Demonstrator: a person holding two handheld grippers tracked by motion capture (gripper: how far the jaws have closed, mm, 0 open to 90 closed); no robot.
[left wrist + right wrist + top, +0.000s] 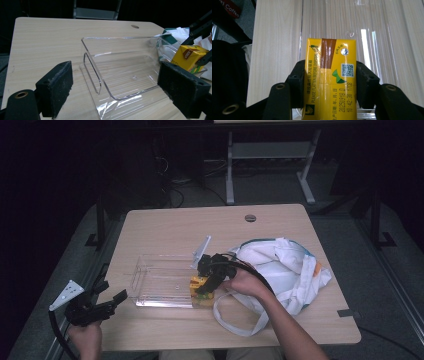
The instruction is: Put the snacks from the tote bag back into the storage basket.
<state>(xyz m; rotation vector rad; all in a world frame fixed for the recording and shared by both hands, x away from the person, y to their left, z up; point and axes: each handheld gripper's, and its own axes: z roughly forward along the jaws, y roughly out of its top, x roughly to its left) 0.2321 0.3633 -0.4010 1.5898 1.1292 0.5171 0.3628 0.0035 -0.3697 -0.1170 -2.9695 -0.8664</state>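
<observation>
Yellow drink carton clamped upright over clear tray.

Open tabletop beyond clear tray; bag rightward.

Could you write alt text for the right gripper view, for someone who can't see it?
Two black jaws of the right gripper clamp a yellow drink carton from both sides, its foil straw hole facing the camera. Beyond it lies a clear plastic tray on a pale wooden table.
</observation>
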